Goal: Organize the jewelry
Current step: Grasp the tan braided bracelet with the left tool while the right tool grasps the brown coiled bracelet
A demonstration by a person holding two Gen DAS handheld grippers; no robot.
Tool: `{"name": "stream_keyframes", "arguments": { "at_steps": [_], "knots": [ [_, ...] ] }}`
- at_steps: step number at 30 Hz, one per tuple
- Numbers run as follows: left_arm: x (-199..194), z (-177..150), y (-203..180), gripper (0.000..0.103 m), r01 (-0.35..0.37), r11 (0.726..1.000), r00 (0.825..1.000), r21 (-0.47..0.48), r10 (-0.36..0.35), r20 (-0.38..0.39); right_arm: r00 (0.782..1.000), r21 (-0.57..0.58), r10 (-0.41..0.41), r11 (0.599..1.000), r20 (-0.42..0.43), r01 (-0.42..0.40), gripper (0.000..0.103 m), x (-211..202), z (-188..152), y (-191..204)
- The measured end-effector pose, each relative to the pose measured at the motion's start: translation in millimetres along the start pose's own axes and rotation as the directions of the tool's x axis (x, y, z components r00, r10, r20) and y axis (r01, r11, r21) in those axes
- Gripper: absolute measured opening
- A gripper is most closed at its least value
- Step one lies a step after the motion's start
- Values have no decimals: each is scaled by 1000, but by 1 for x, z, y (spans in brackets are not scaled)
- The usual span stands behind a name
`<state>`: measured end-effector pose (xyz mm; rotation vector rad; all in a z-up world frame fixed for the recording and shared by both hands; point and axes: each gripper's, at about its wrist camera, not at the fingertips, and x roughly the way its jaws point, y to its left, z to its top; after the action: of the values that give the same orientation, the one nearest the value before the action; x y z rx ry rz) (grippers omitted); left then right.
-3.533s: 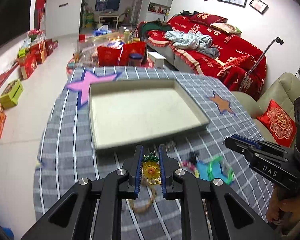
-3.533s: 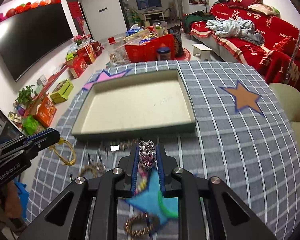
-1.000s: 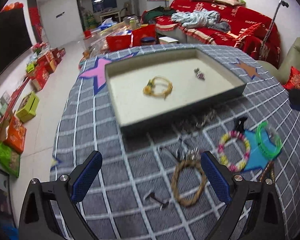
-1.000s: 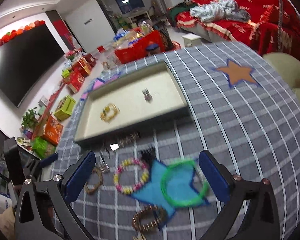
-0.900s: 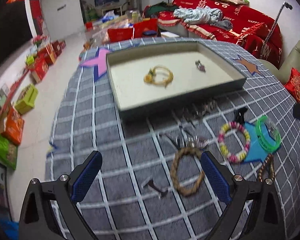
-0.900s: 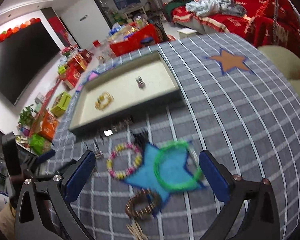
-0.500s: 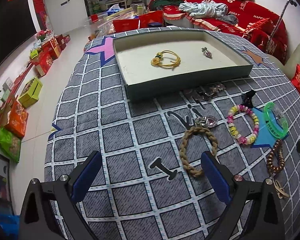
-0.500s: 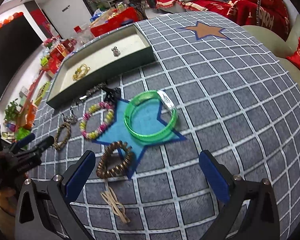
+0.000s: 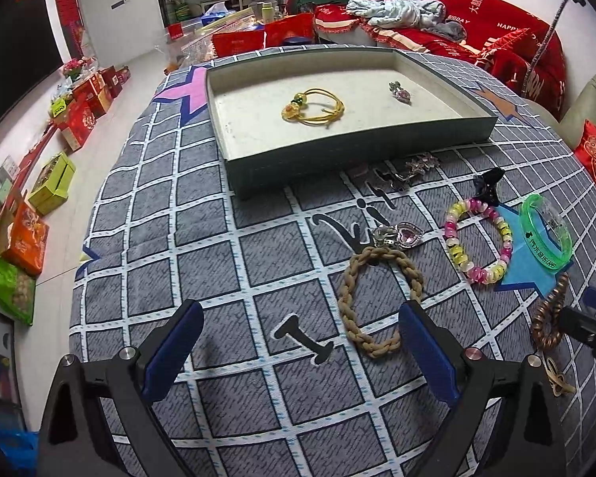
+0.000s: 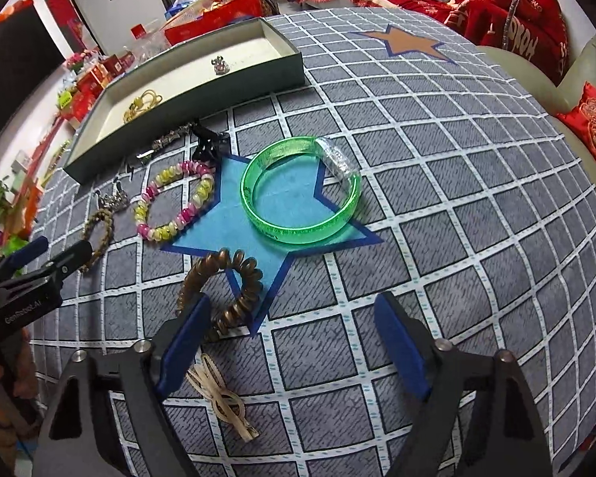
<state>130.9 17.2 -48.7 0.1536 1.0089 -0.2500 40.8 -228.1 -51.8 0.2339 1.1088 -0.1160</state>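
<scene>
A shallow green tray holds a yellow bracelet and a pink gem brooch. On the cloth lie a braided tan bracelet, a heart pendant, a pink-yellow bead bracelet, a green bangle and a brown coil hair tie. My left gripper is open and empty, just short of the braided bracelet. My right gripper is open and empty, its left finger beside the coil tie.
A black hair claw, silver clips and a beige tie also lie on the grey checked tablecloth. The table edge drops at left to a floor with boxes. A red sofa stands behind.
Both grippers let go of the yellow bracelet and the gem brooch, which now lie in the tray. Both opened wide, drew back and lowered toward the loose jewelry on the cloth.
</scene>
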Motion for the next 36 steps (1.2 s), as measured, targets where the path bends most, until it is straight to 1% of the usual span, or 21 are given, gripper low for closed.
{"name": "stream_keyframes", "arguments": {
  "at_steps": [1, 3, 6, 8, 9, 11, 12, 14, 15, 16, 17, 18, 19, 20, 25, 34, 36],
  "knots": [
    [1, 0, -1, 103, 2, 1000, 1000, 0, -2, 0, 1000, -7, -2, 1000, 0, 2, 82, 0, 0, 2],
    [2, 1, -3, 103, 7, 1000, 1000, 2, -7, 0, 1000, -20, 0, 1000, 2, 0, 80, 0, 0, 7],
    [3, 1, -7, 103, 12, 1000, 1000, 13, -12, 3, 1000, -58, -28, 998, 10, 28, 77, 3, -2, 16],
    [2, 1, -9, 102, 29, 999, 1000, 17, -29, 8, 999, -92, -50, 994, 19, 52, 71, 4, -3, 23],
    [1, 1, -11, 102, 26, 999, 1000, 21, -26, 10, 998, -113, -62, 992, 25, 64, 68, 4, -4, 27],
    [-1, 0, -13, 94, 32, 999, 999, 28, -33, 20, 997, -143, -67, 987, 35, 72, 57, 4, -5, 33],
    [-2, -1, -15, 88, 45, 999, 999, 30, -46, 21, 997, -149, -65, 986, 36, 69, 54, 3, -5, 34],
    [-4, -1, -19, 81, 51, 998, 998, 44, -52, 22, 998, -163, -57, 985, 37, 63, 43, 2, -5, 38],
    [-5, -2, -21, 73, 59, 997, 998, 53, -61, 26, 998, -169, -53, 984, 37, 59, 39, 2, -5, 39],
    [-6, -2, -23, 62, 71, 996, 997, 58, -73, 27, 998, -173, -50, 983, 39, 56, 28, 2, -6, 41],
    [-7, -2, -25, 56, 86, 994, 996, 64, -88, 27, 998, -175, -46, 983, 39, 52, 18, 1, -6, 42],
    [-9, -2, -28, 44, 94, 993, 995, 74, -96, 30, 998, -175, -44, 983, 38, 50, 15, 1, -7, 43],
    [-9, -2, -30, 31, 87, 993, 996, 84, -90, 31, 999, -173, -39, 984, 37, 45, 13, 1, -7, 43],
    [-8, -3, -31, 24, 84, 992, 996, 95, -87, 24, 999, -169, -34, 985, 37, 40, 13, 0, -7, 42],
    [-16, -7, -25, 24, 152, 986, 987, 65, -155, 38, 999, -127, 34, 992, 39, -28, 13, -6, -8, 32],
    [-38, -2, -21, 24, 204, 977, 975, 54, -208, 80, 992, -130, 84, 989, 96, -71, 13, -26, -1, 30],
    [-38, -1, -20, 24, 204, 978, 975, 52, -207, 77, 991, -125, 94, 989, 95, -81, 13, -26, 2, 29]
  ]
}}
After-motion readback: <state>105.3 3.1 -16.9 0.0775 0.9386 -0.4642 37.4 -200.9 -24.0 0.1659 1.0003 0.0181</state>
